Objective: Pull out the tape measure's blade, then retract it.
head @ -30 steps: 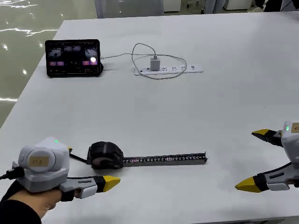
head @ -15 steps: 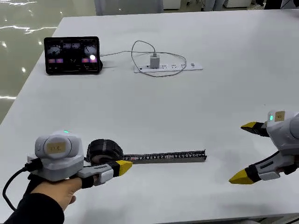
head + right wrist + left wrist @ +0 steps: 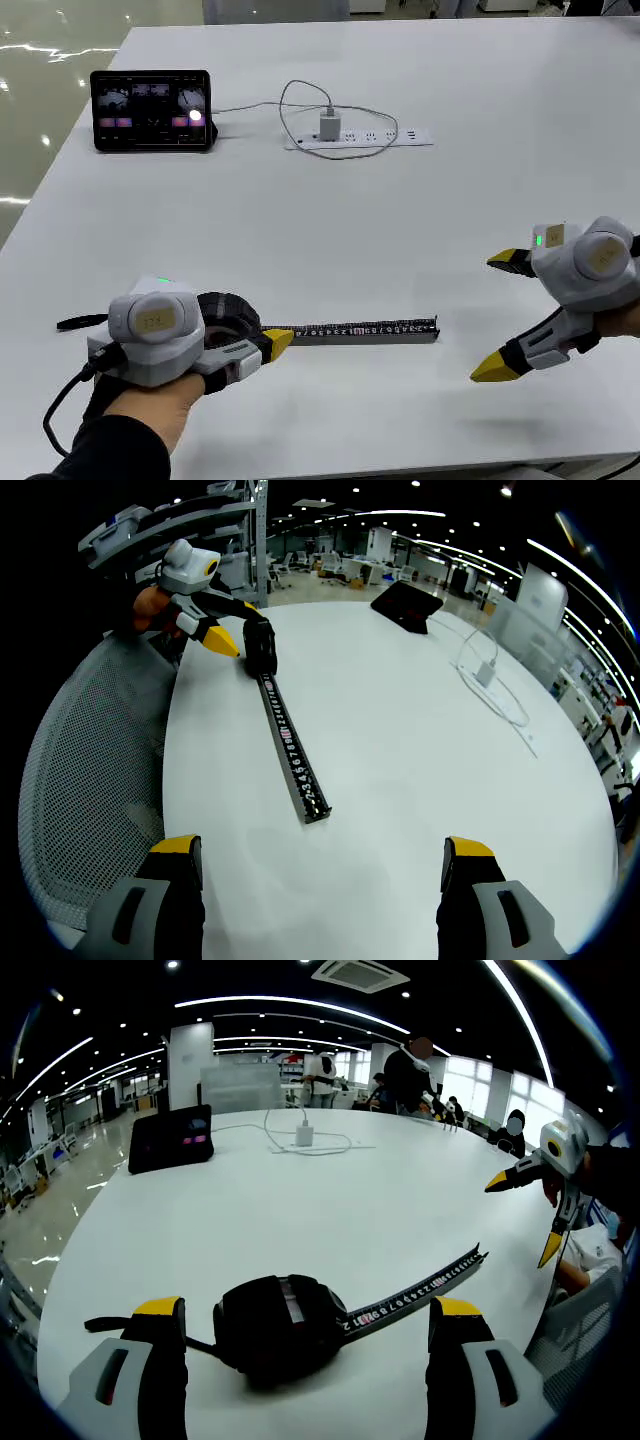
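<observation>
Held left hand-held gripper at lower left, near jaw just beside tape measure, blade extended rightward along counter. Held right hand-held gripper at right edge, jaws spread, clear of blade's tip. Spotted tablet, power strip up top.

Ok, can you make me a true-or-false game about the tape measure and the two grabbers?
1. The blade sticks out of the tape measure and lies flat on the table. True.
2. The right gripper is pinching the blade's tip. False: it is open and holds nothing, off to the side of the tip.
3. The left gripper is open, with one jaw on each side of the tape measure. True.
4. The tablet has a dark, switched-off screen. False: its screen is lit.
</observation>
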Available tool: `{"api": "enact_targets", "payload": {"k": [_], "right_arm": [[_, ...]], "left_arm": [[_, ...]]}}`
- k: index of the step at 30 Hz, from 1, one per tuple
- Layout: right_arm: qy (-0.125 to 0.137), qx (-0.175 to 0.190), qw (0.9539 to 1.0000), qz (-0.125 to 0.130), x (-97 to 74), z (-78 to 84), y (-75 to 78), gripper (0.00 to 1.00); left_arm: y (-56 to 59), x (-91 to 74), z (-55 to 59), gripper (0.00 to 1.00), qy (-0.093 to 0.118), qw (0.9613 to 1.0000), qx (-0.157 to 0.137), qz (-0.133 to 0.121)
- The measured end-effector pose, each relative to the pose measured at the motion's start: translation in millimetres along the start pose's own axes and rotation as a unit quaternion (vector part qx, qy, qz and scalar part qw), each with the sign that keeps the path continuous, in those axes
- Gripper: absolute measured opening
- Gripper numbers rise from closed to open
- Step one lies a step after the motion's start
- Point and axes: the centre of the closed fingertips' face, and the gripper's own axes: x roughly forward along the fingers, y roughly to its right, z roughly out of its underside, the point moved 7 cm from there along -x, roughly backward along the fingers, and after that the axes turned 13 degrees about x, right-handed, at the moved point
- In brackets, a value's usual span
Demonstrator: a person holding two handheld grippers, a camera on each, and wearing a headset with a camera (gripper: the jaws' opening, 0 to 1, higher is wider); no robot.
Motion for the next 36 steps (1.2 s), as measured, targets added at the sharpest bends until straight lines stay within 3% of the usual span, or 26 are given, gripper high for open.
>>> {"api": "enact_targets", "payload": {"k": [3,4,5,7,10,13,18,19,21,23,25,27,30,33,36], "right_arm": [[-0.003,-0.008,1.0,-0.002,1.7,-5.9,1.3,0.99],[-0.003,-0.01,0.9999,-0.003,2.0,-7.5,1.8,0.99],[-0.004,-0.014,0.9999,-0.004,2.8,-9.5,2.5,0.99],[-0.006,-0.022,0.9997,-0.007,3.7,-11.3,3.0,0.99],[-0.012,-0.032,0.9994,-0.011,6.4,-13.8,5.9,0.99],[-0.015,-0.034,0.9991,-0.019,8.9,-15.6,4.7,0.99],[-0.024,-0.043,0.9985,-0.024,15.9,-17.6,7.1,0.99],[-0.026,-0.046,0.9983,-0.026,17.2,-18.1,6.7,0.99],[-0.029,-0.05,0.9979,-0.029,20.7,-19.1,7.0,0.99],[-0.033,-0.054,0.9975,-0.032,24.5,-20.1,7.9,0.99],[-0.037,-0.063,0.9967,-0.035,27.6,-20.8,8.3,0.99],[-0.043,-0.071,0.9958,-0.038,32.6,-21.2,9.6,0.99],[-0.046,-0.072,0.9954,-0.044,39.1,-21.3,9.5,0.99],[-0.054,-0.08,0.9941,-0.049,46.6,-19.6,9.1,0.99],[-0.064,-0.085,0.9931,-0.05,53.0,-18.1,9.9,0.99]], "left_arm": [[-0.4,2.0,3.1,0.99,0.004,0.9999,-0.004,-0.016],[0.0,2.6,5.1,0.99,0.008,0.9997,-0.016,-0.017],[2.9,2.1,9.7,0.99,0.008,0.9988,-0.048,-0.013],[3.9,0.3,15.6,0.99,0.016,0.9974,-0.068,-0.02],[3.8,1.9,18.9,0.99,0.012,0.9984,-0.049,-0.026],[-1.2,3.2,4.8,0.99,0.052,0.9968,-0.026,-0.054],[1.5,11.2,8.1,0.99,0.059,0.9962,-0.013,-0.063],[2.3,12.4,9.0,0.99,0.06,0.9962,-0.004,-0.062],[0.4,15.1,9.4,0.99,0.049,0.9957,0.04,-0.068],[0.4,15.5,4.2,0.99,0.07,0.9937,0.052,-0.071],[1.0,16.1,4.2,0.99,0.072,0.9937,0.051,-0.068],[-0.5,17.0,6.4,0.99,0.072,0.9949,0.028,-0.065],[-6.5,18.5,8.8,0.99,0.078,0.9943,0.019,-0.071],[-10.8,20.6,18.8,0.99,0.056,0.9961,-0.001,-0.068],[-15.0,18.7,21.0,0.99,0.057,0.9961,-0.007,-0.067]]}}
